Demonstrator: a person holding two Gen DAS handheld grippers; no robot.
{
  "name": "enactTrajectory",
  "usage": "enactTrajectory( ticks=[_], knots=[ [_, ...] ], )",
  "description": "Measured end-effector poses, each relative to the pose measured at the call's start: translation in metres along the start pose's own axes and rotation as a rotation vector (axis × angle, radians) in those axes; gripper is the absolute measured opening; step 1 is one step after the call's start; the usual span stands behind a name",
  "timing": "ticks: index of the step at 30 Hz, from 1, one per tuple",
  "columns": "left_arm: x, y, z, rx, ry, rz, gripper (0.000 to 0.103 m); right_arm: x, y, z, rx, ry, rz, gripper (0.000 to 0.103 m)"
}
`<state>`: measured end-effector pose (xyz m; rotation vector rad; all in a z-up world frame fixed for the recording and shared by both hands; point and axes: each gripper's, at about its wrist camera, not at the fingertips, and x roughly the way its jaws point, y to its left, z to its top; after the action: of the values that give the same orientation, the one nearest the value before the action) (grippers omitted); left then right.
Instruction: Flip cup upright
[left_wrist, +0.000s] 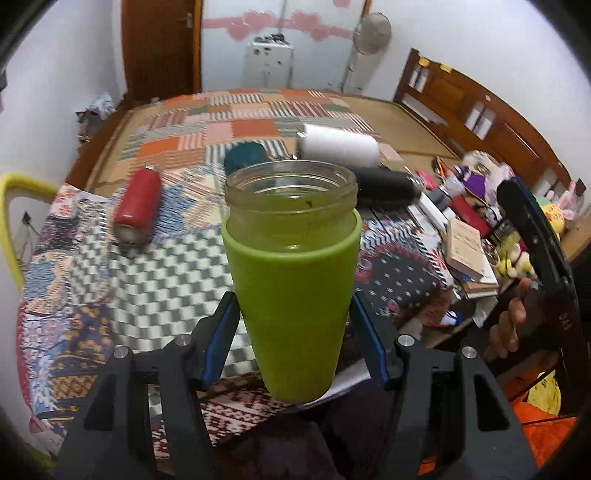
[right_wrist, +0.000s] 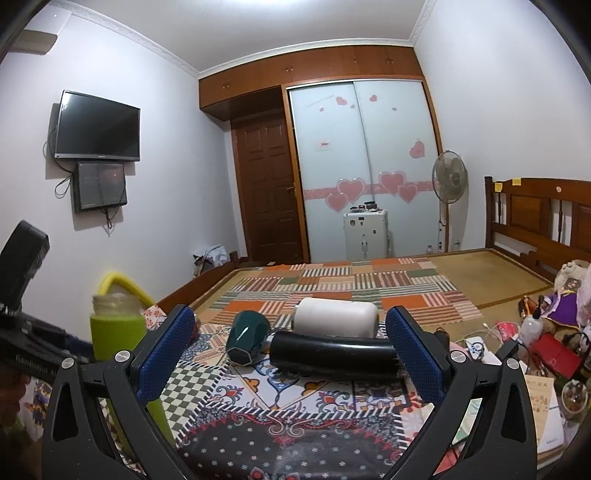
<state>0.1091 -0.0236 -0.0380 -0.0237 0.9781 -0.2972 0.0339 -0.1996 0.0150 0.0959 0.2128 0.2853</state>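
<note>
The left gripper (left_wrist: 293, 332) was clamped on the lower part of the cup (left_wrist: 291, 280); its blue pads pressed both sides of the green sleeve; the cup stood mouth up, apparently above the quilt (left_wrist: 155, 258); the flip looked done, only setting down was left; the right gripper (right_wrist: 290, 354) was wide apart and empty, near the black bottle (right_wrist: 332, 354).

Left tool (left_wrist: 293, 325) is clamped around the lower half of the green-sleeved cup (left_wrist: 291, 273), blue pads (left_wrist: 221, 339) pressing on both sides, holding it upright with the mouth up. Right tool (right_wrist: 291, 354) sits level with its pads spread wide, gripping nothing, and off at the edge of the left view you can see bare fingers (left_wrist: 511, 321) wrapped around its handle.
</note>
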Motion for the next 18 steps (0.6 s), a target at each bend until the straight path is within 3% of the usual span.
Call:
enactTrajectory(
  ticks=[6, 18],
  knots=[
    [0.025, -0.014, 0.021, 0.024, -0.005, -0.005, 0.061, -0.003, -0.01, -0.001, 0.0, -0.005, -0.025, 0.103],
    [0.101, -0.014, 0.053, 0.029, 0.068, -0.014, 0.057, 0.017, -0.027, -0.013, -0.013, 0.052, -0.074, 0.103]
  ],
)
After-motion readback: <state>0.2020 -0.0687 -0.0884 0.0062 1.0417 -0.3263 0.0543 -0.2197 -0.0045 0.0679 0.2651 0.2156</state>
